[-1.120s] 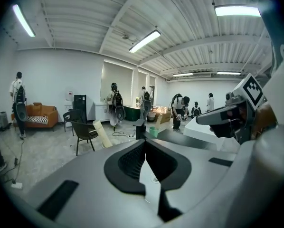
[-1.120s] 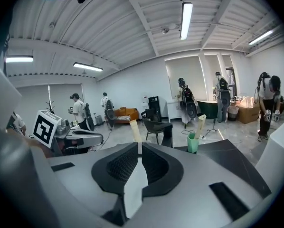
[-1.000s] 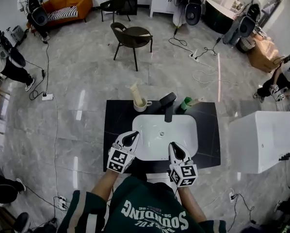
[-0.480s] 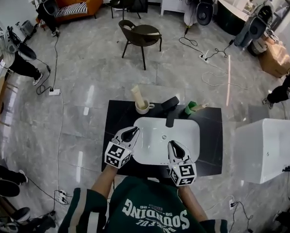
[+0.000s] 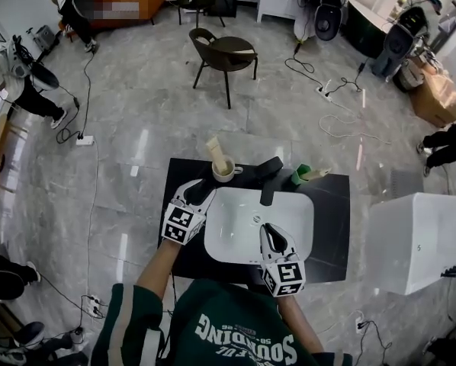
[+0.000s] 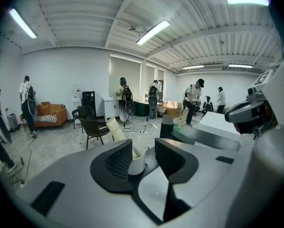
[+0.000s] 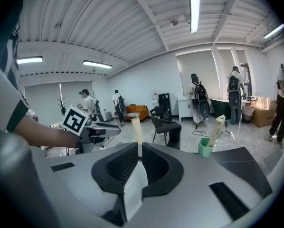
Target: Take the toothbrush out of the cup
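Looking down from the head view, we have the left gripper (image 5: 200, 192) up at the back-left corner of the sink (image 5: 243, 231), just beside the white cup (image 5: 225, 172), where the pale toothbrush (image 5: 214, 148) stands leaning. The right gripper (image 5: 272, 235) hangs at the sink's near rim, well apart from the green cup (image 5: 297, 177).

Over to the left gripper view: the jaws are spreading as we speak. The left gripper (image 6: 143, 155) is lined up on the white cup (image 6: 138, 159), which shows in the gap beyond the pads, untouched. The toothbrush (image 6: 115, 129) rises left of that gap.

Right gripper view: the right gripper (image 7: 138, 161) has its jaws pressed nearly together, nothing between them.

The danger, as we judge it: we're aimed at the cup, not the brush, so closing here could grab or tip the cup, which nothing steadies.

A second back, the left gripper sat at the sink's front-left edge, jaws together; now it's forward and opening. The right has barely shifted.
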### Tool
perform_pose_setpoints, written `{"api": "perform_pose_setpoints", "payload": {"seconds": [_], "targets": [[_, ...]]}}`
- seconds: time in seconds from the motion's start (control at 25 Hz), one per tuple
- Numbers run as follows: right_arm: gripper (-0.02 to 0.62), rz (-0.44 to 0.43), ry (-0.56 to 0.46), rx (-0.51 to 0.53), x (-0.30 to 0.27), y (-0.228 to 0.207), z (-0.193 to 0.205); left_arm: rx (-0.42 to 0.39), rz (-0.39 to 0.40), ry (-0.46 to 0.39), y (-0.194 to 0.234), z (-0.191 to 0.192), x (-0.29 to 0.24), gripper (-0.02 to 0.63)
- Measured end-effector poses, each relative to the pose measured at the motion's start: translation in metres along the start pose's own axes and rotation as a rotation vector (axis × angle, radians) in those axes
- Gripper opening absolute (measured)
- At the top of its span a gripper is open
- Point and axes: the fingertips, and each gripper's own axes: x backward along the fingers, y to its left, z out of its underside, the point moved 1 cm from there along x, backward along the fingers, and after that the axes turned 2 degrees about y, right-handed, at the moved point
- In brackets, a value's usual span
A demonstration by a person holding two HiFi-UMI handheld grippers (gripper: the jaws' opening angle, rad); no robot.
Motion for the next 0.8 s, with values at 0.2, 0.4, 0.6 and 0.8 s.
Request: {"api": "perform_pose_setpoints", "payload": {"seconds": [0.2,0.4,0.6,0.8], "targets": [[0.044,0.008,0.012,-0.005,-0.004,0.003,-0.003,-0.007,-0.022,-0.021,0.023,-0.013,-0.019,0.141],[0.044,0.034,0.023,-0.009,-0.009,-0.002,-0.004,-0.02,-0.029,0.011,0.039,-0.008,-0.044,0.141],[0.044,0.057,0.032,-0.015,-0.011,-0.006,-0.007,0.055,-0.054,0.047,0.056,-0.001,-0.065,0.141],[0.044,0.07,0.053,-0.016,-0.01,-0.008,0.001,0.158,-0.048,0.059,0.073,0.005,-0.088,0.141]]}}
